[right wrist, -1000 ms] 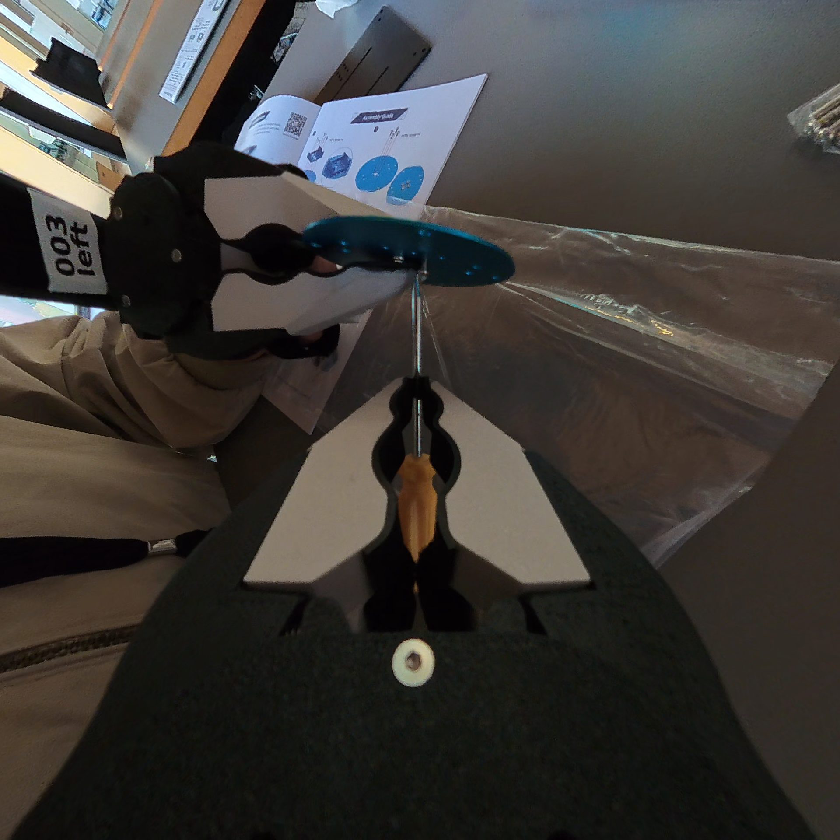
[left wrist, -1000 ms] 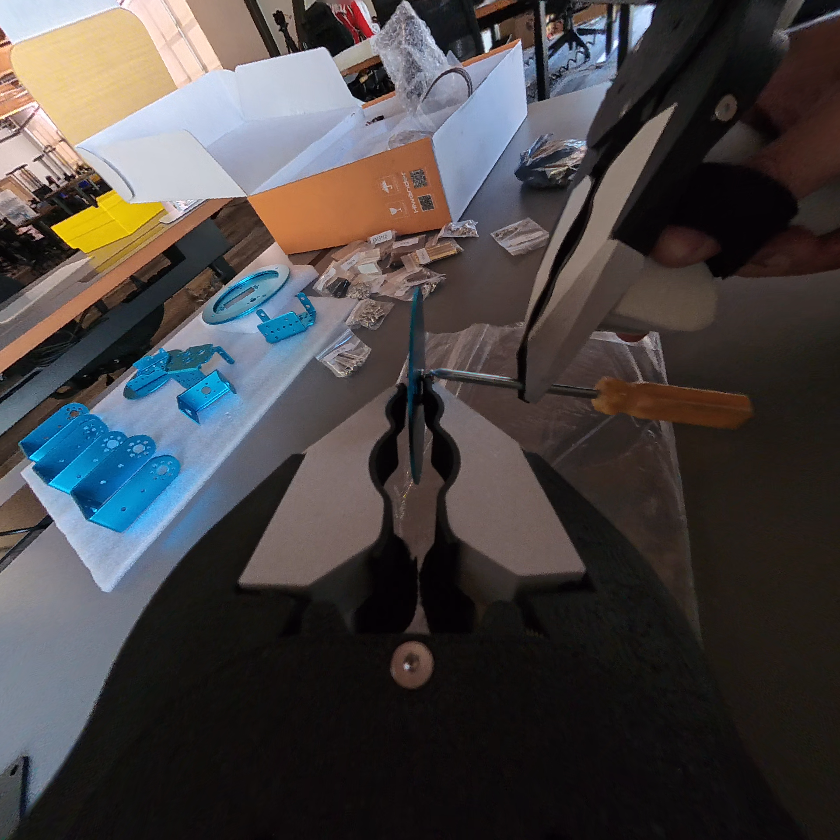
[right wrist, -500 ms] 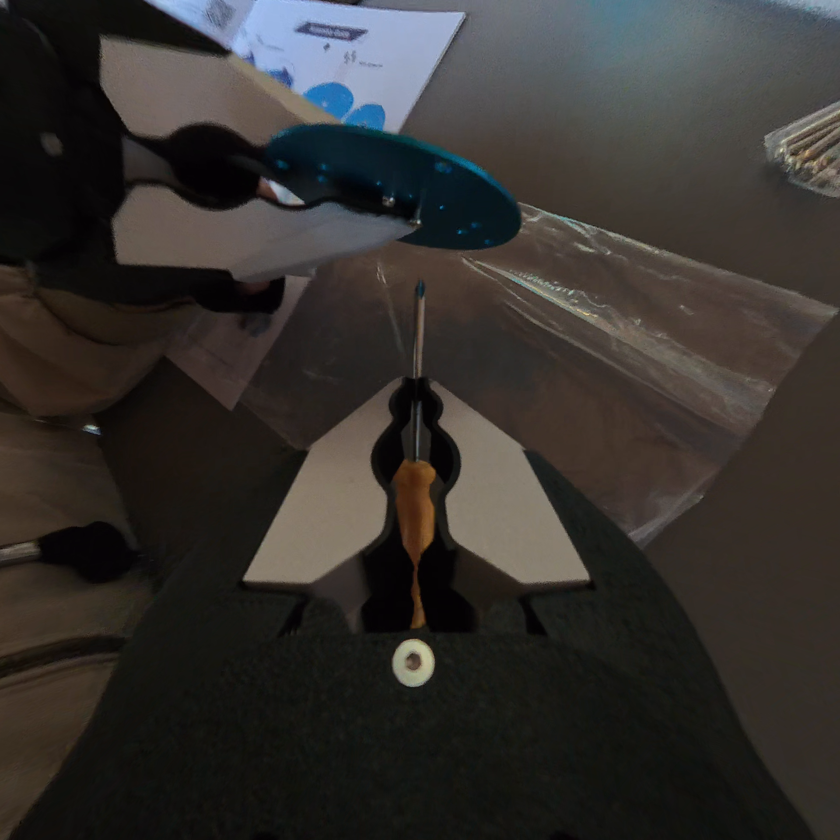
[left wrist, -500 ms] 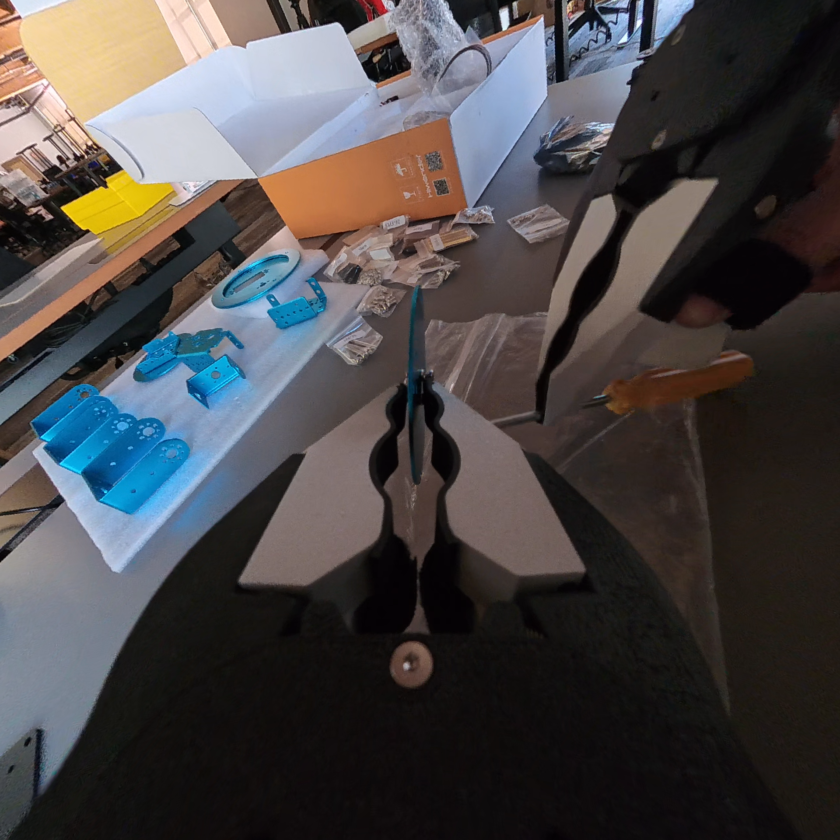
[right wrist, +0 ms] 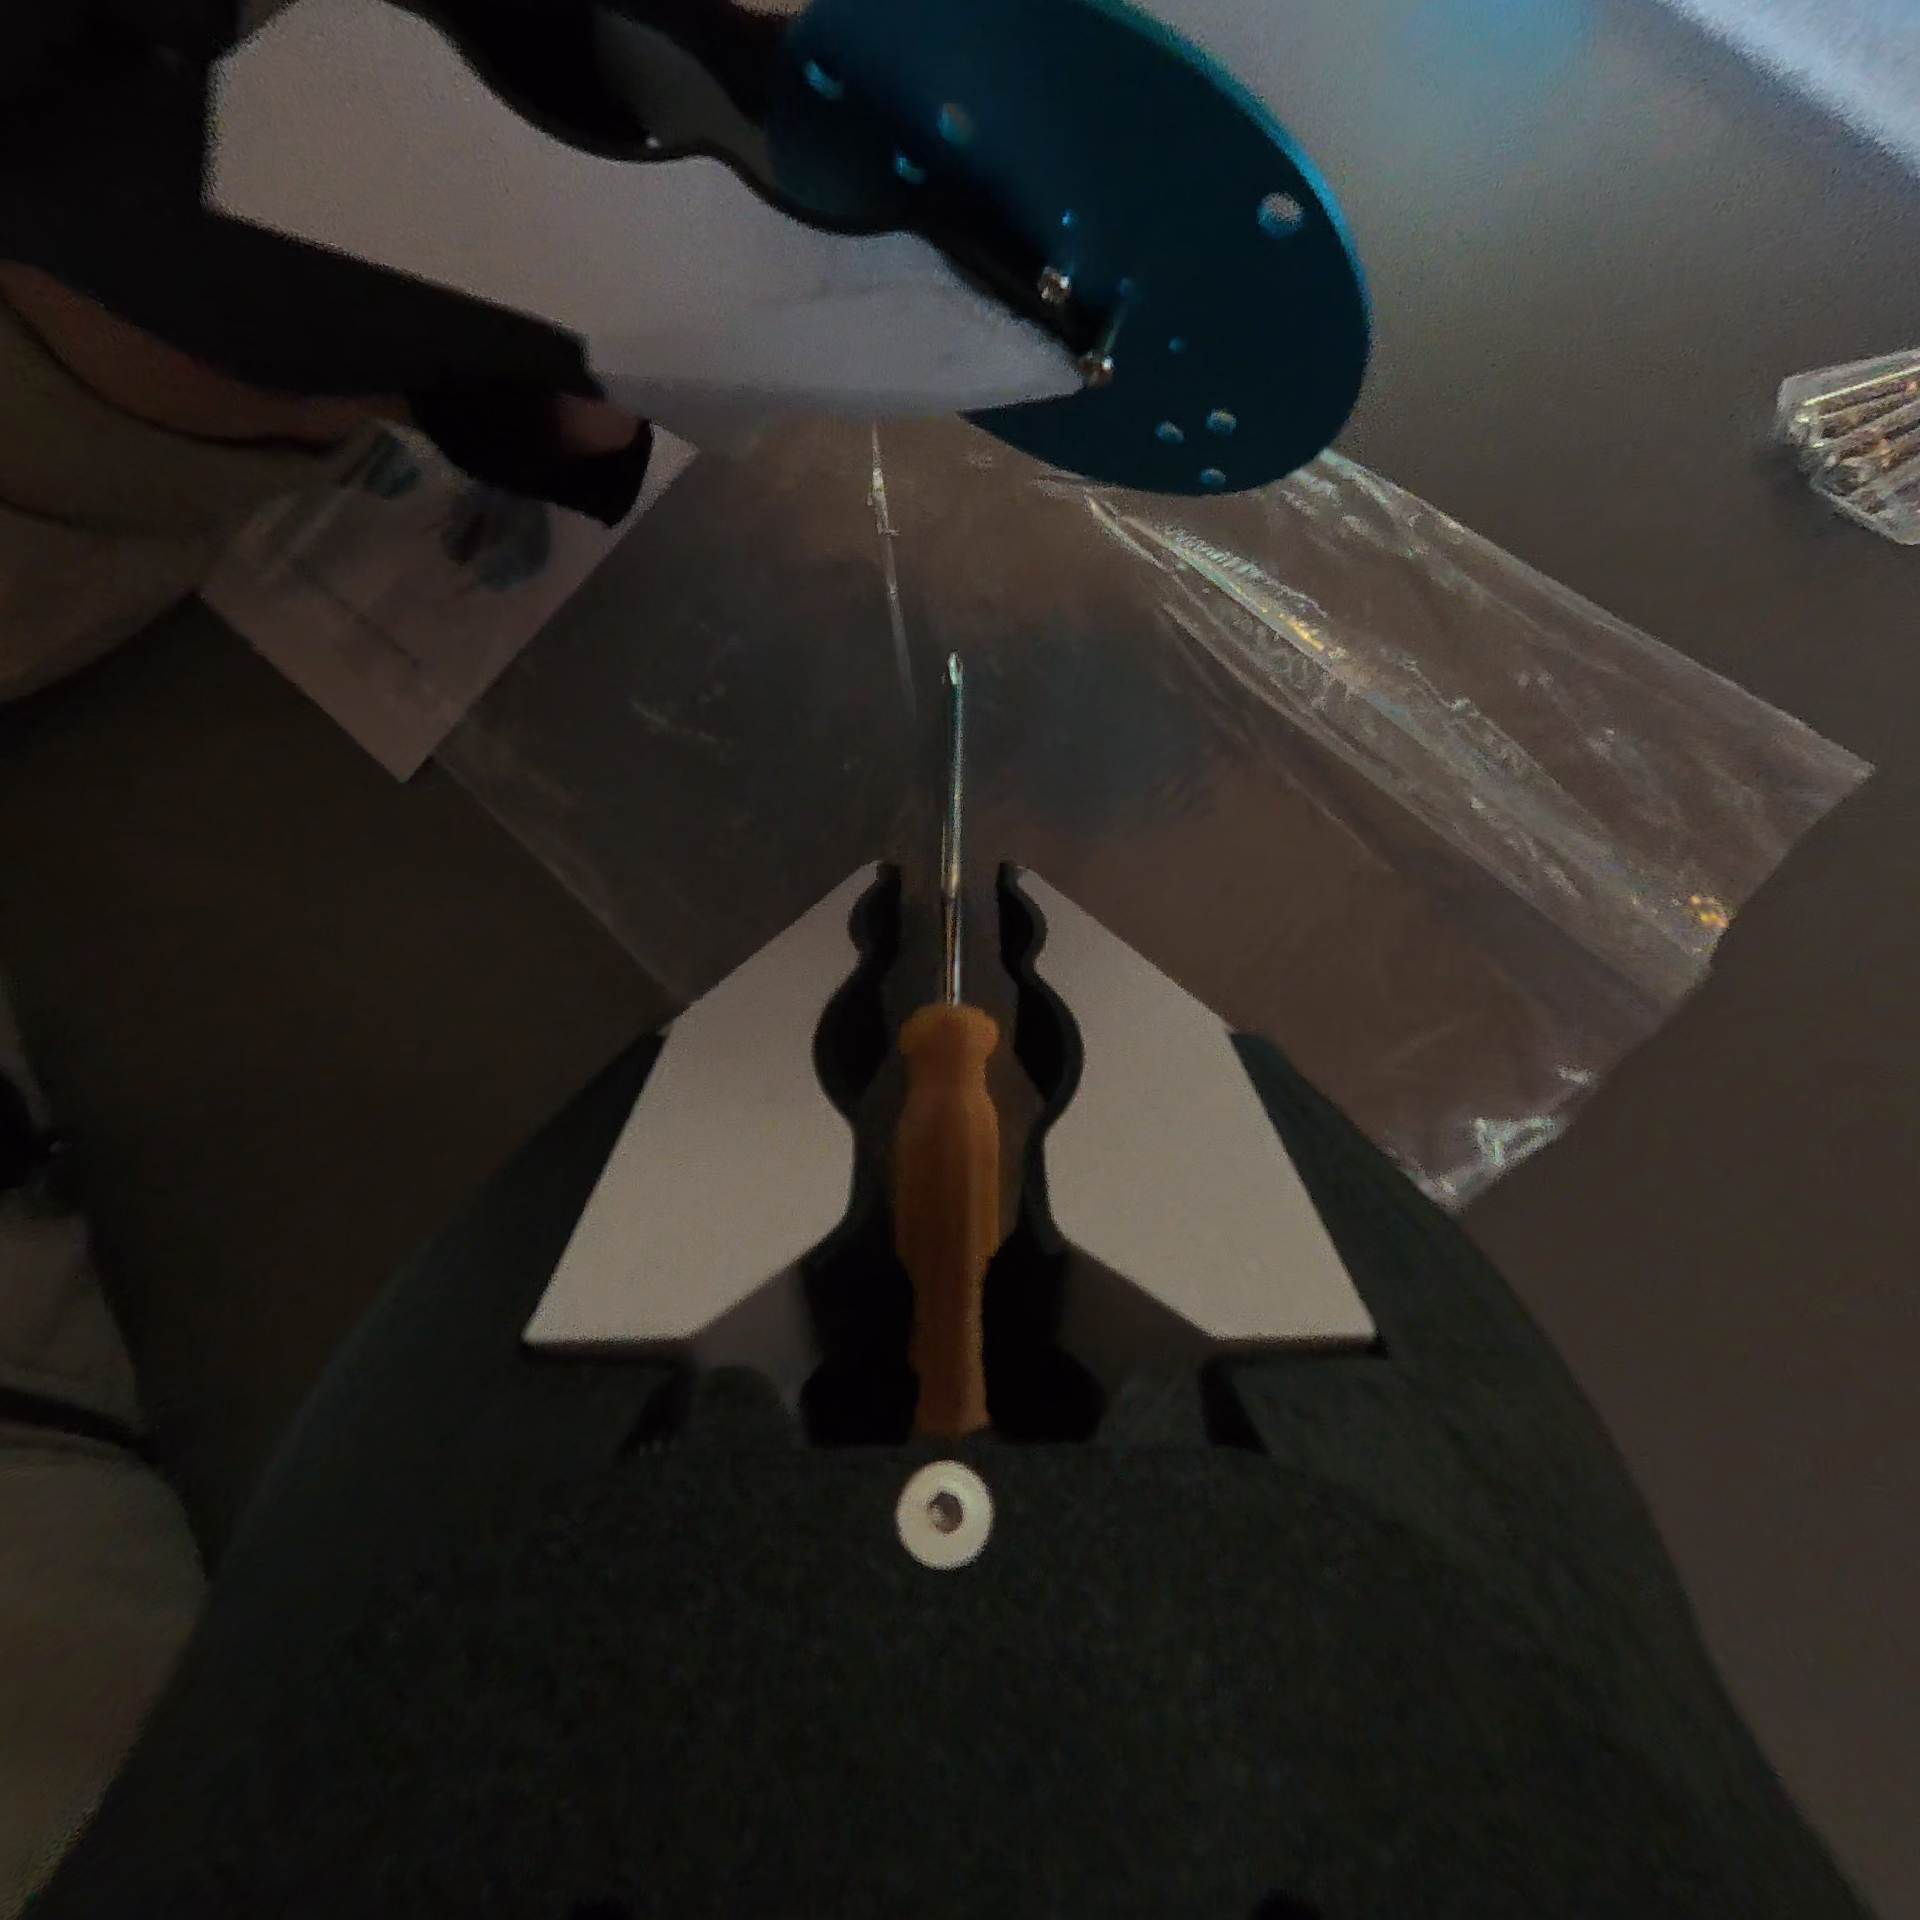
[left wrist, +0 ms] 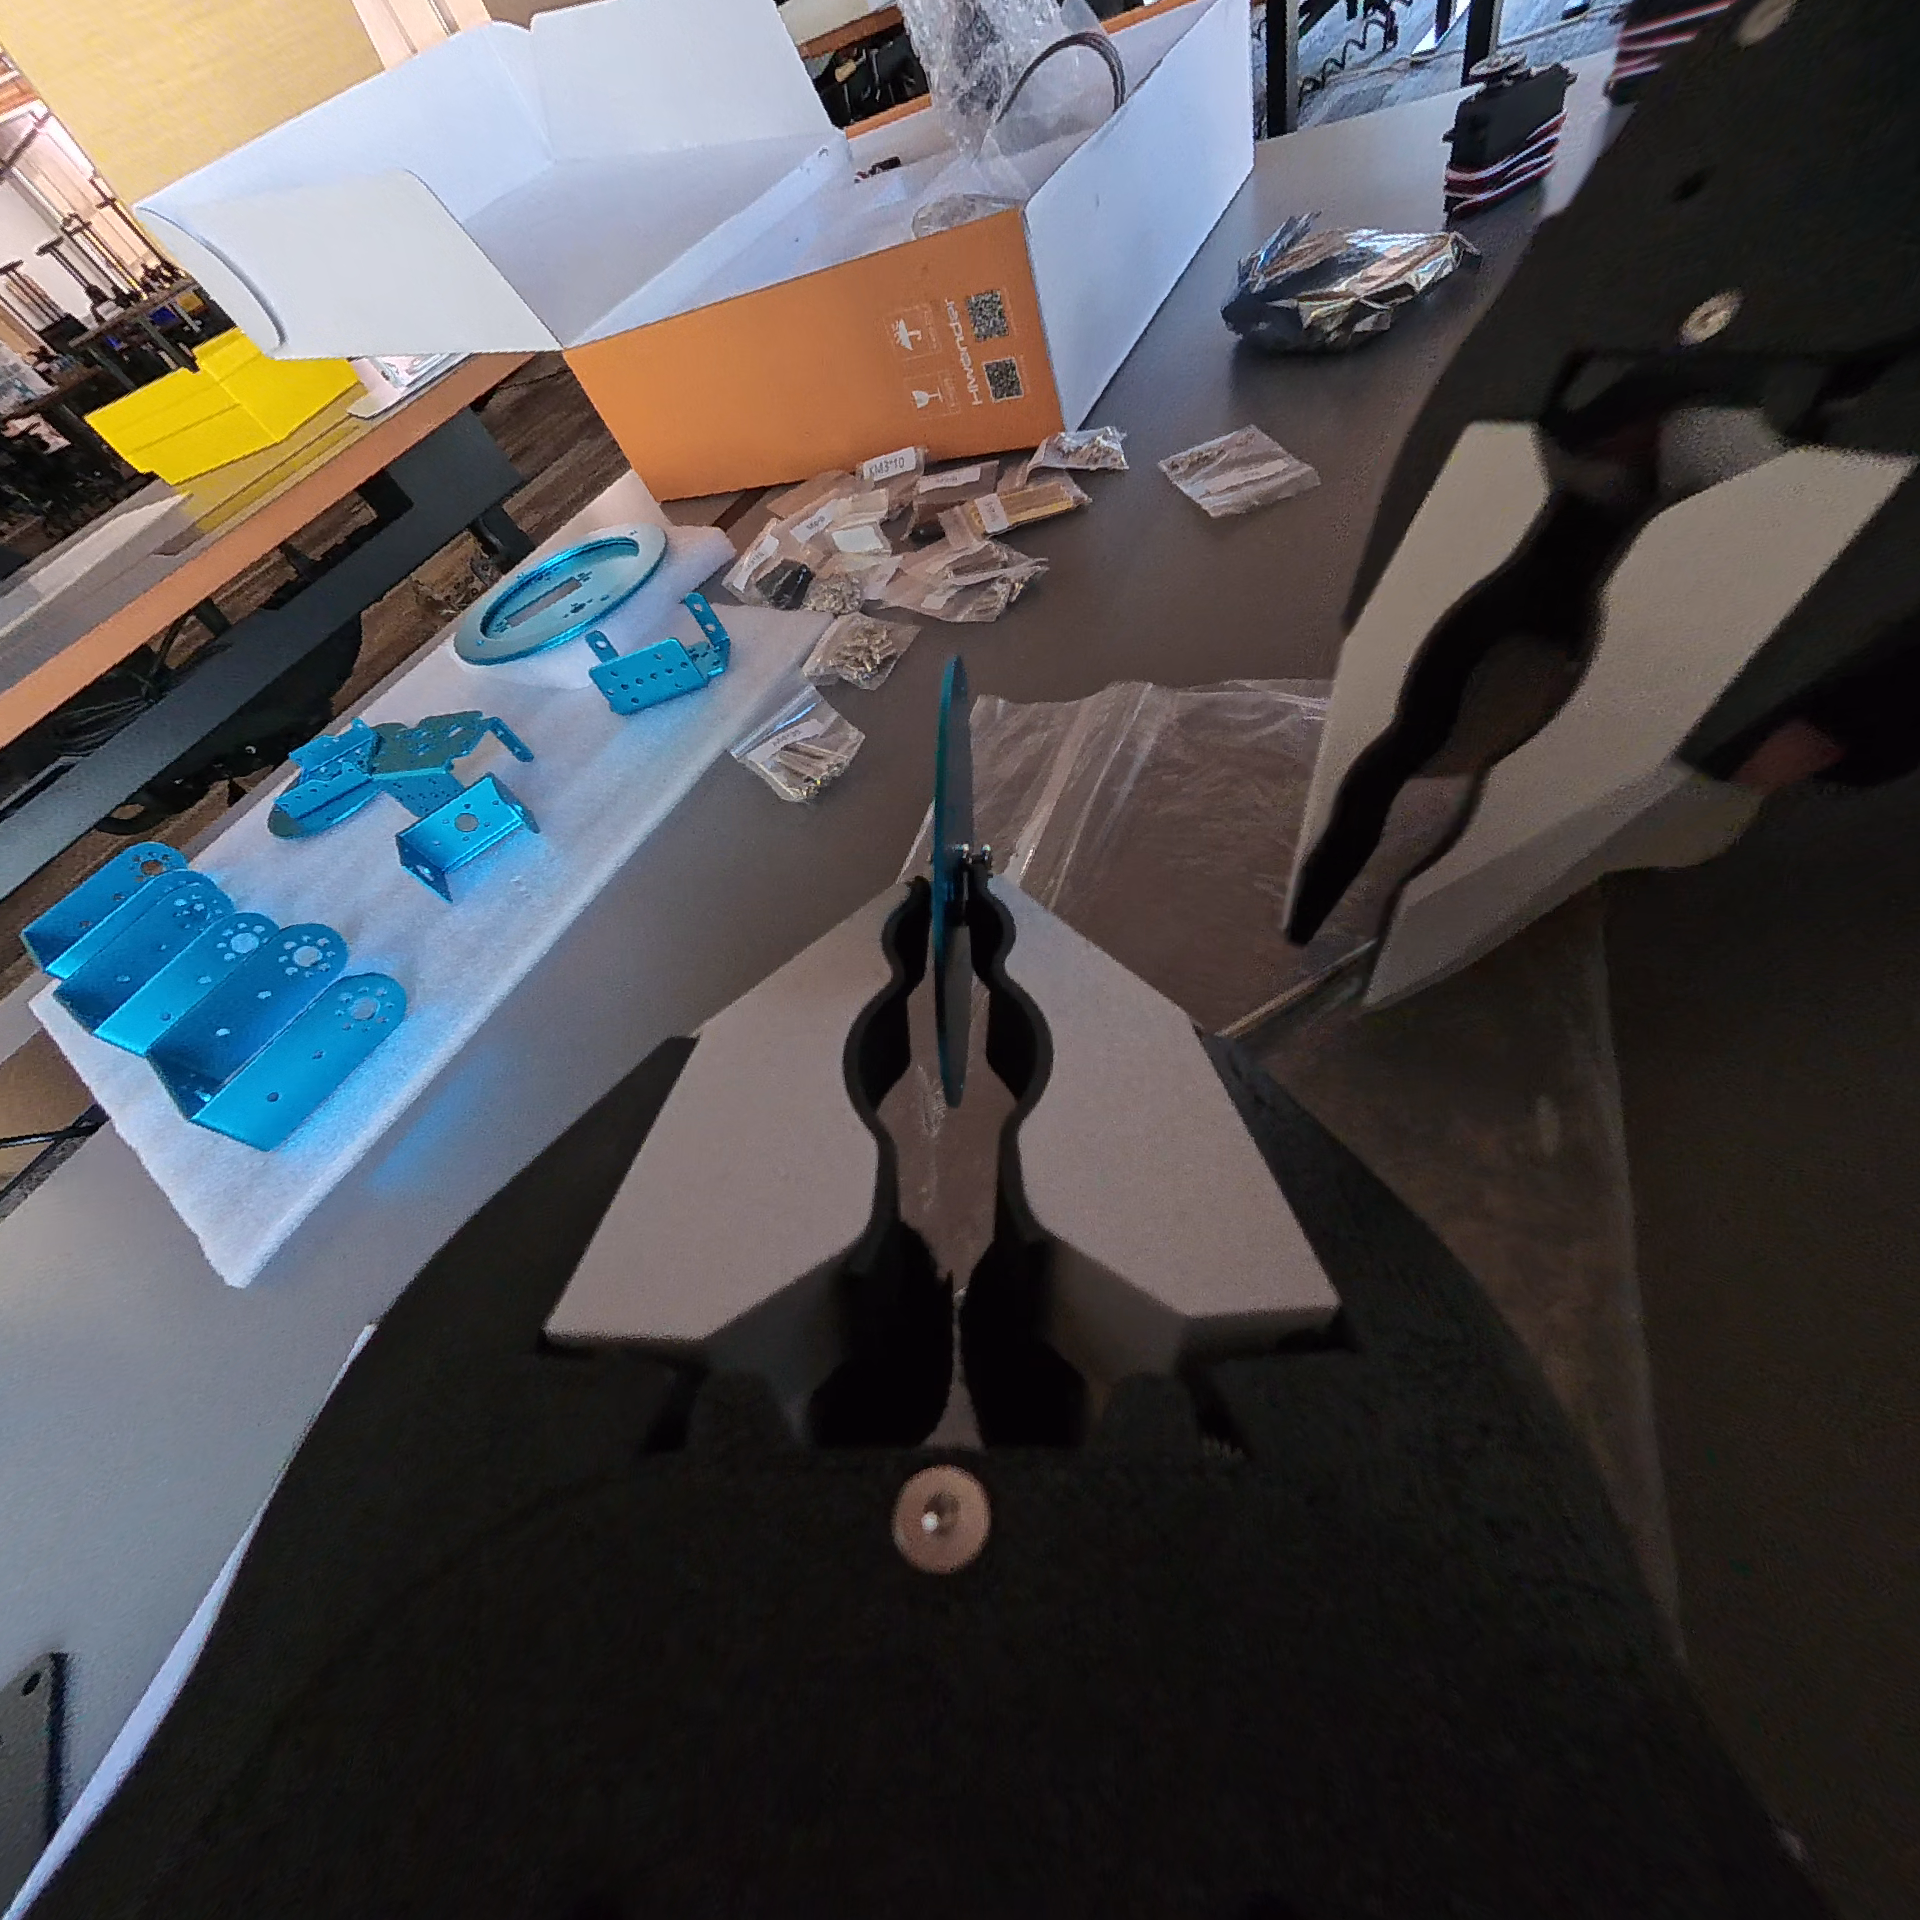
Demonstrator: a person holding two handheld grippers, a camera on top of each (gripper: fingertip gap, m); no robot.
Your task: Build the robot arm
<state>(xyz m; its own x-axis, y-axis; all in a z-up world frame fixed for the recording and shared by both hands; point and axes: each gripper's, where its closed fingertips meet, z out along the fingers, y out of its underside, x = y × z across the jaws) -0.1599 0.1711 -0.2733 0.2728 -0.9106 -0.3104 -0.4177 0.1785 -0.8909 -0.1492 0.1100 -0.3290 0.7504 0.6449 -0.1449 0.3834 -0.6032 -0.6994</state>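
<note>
Our left tongs (left wrist: 951, 904) are clamped on a blue round plate (left wrist: 952, 862), holding it on edge above the grey tabletop (left wrist: 1143, 582); in the right wrist view the same plate (right wrist: 1174, 281) shows its perforated face and a few small screws near the fingertip. Our right tongs (right wrist: 948, 883) are parted, and an orange-handled screwdriver (right wrist: 948, 1195) lies in the gap between the fingers with space on both sides, its metal shaft pointing forward, the tip well short of the plate. We cannot tell whether the handle rests on the surface below. Under both tools lies a clear plastic bag (right wrist: 1403, 748). To the left, a white foam sheet (left wrist: 343, 1132) carries blue metal brackets (left wrist: 218, 987) and a blue ring (left wrist: 561, 608). Farther back stand an open orange and white box (left wrist: 821, 353), small packets of hardware (left wrist: 914, 540) and a crumpled dark foil bag (left wrist: 1340, 275).
</note>
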